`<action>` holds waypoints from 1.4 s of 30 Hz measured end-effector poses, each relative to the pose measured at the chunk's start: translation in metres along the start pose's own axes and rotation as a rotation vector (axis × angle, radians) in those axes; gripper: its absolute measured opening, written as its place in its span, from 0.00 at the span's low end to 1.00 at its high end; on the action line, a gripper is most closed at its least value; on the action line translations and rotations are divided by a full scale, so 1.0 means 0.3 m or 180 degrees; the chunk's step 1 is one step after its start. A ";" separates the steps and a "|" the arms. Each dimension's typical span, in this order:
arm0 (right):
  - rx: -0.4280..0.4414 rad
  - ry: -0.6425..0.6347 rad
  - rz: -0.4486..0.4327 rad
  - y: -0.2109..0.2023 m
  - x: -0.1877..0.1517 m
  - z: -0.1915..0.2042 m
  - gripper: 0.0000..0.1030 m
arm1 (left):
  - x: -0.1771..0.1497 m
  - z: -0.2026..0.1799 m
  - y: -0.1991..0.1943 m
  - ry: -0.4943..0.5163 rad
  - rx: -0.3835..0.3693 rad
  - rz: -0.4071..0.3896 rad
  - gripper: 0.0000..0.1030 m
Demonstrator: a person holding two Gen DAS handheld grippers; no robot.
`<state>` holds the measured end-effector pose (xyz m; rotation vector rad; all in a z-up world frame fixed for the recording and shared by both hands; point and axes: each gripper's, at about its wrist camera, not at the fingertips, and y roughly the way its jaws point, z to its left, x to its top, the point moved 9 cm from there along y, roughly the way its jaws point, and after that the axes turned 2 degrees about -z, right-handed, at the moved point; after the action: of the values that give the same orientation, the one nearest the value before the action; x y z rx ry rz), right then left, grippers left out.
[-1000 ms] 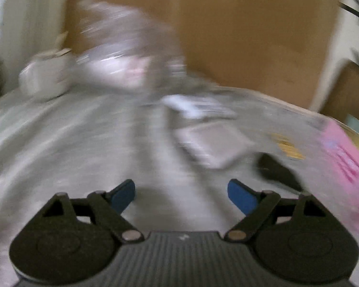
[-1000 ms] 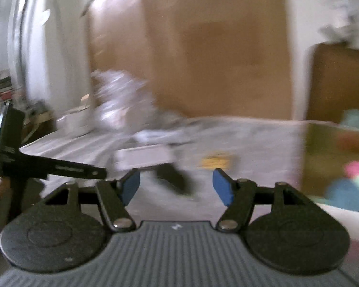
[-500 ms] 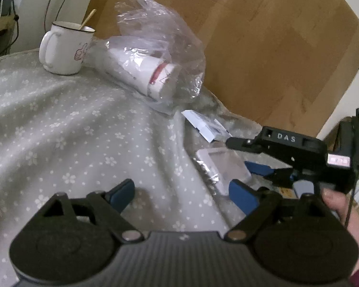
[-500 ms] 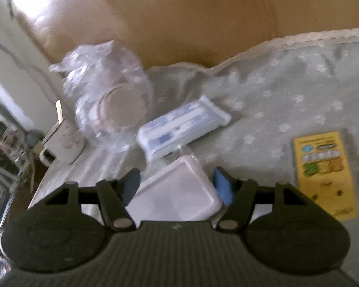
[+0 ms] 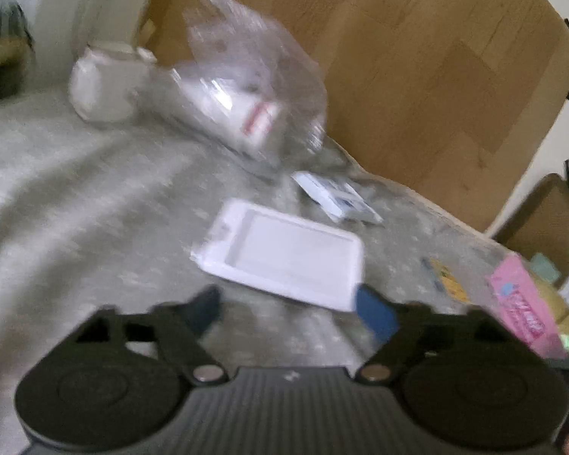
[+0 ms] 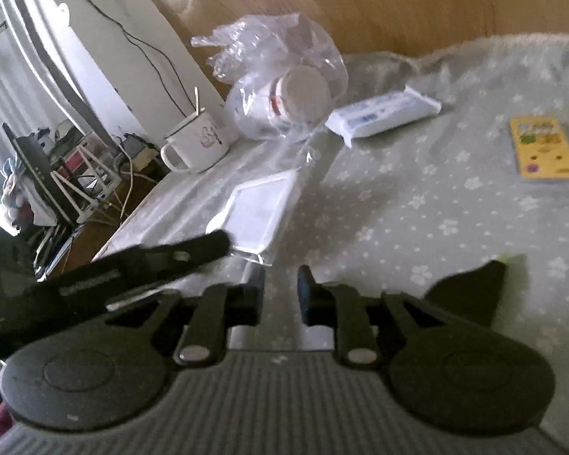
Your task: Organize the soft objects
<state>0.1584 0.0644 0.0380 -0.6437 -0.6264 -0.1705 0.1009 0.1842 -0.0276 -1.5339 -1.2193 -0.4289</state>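
A flat white packet in clear wrap (image 5: 284,252) lies on the flowered grey cloth (image 5: 76,204); it also shows in the right wrist view (image 6: 260,210). My left gripper (image 5: 288,309) is open, just before the packet's near edge. My right gripper (image 6: 280,294) has its jaws narrowed to a small gap, holding nothing I can see, just behind the packet's wrap. A white and blue tissue pack (image 5: 337,195) (image 6: 383,113) lies beyond. A crumpled clear plastic bag with a white tub inside (image 5: 246,94) (image 6: 284,91) sits at the back.
A white mug (image 6: 195,144) (image 5: 102,83) stands near the table's left edge. A yellow card (image 6: 544,148) (image 5: 445,278) lies to the right. A pink box (image 5: 523,303) is at far right. A brown board (image 5: 417,68) stands behind. The left gripper's body (image 6: 106,284) crosses the right view.
The right gripper pulled back and its jaws narrowed from wide open. The left gripper moved closer to the white packet, which now lies just ahead of its fingers.
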 end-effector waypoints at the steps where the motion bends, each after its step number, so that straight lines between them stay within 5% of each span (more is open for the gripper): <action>1: -0.0013 -0.0021 -0.0029 -0.013 0.006 0.000 0.34 | 0.008 0.009 -0.040 0.0033 0.0054 -0.0135 0.99; 5: -0.0030 0.0207 -0.0178 0.040 0.082 -0.058 0.43 | 0.070 0.073 -0.099 -0.0026 0.0263 -0.0351 1.00; 10: 0.0142 0.0703 -0.0297 0.102 0.135 -0.076 0.46 | 0.110 0.210 0.059 -0.0419 0.0328 0.0160 0.98; 13: 0.0200 0.0849 -0.0254 0.140 0.143 -0.068 0.46 | 0.124 0.180 0.111 -0.0289 0.0207 0.0207 0.87; 14: 0.0218 0.0865 -0.0217 0.155 0.138 -0.062 0.44 | 0.120 0.160 0.126 -0.0210 0.0198 0.0191 0.86; 16: 0.0224 0.0830 -0.0105 0.181 0.116 -0.046 0.20 | 0.094 0.108 0.147 0.0106 0.0234 0.0205 0.84; 19: 0.0201 0.0768 -0.0062 0.169 0.086 -0.032 0.17 | 0.057 0.045 0.137 0.0402 0.0185 0.0248 0.68; 21: 0.0168 0.0704 -0.0124 0.125 0.080 -0.022 0.15 | 0.045 0.032 0.117 0.0343 0.0024 0.0263 0.50; 26: 0.0143 0.0677 -0.0303 -0.028 0.044 -0.023 0.12 | -0.023 -0.020 0.038 0.0018 -0.0374 0.0379 0.42; 33: -0.0140 0.0623 -0.0942 -0.311 0.035 -0.039 0.12 | -0.060 -0.274 -0.047 0.0140 -0.0838 0.0444 0.41; 42: -0.0757 0.0757 -0.1865 -0.771 0.064 -0.278 0.12 | -0.108 -0.876 -0.037 0.0756 -0.1572 0.0618 0.41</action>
<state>0.1372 -0.1688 0.1149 -0.6412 -0.5540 -0.8663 0.1621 -0.0630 0.0464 -1.9326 -0.8023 -0.8001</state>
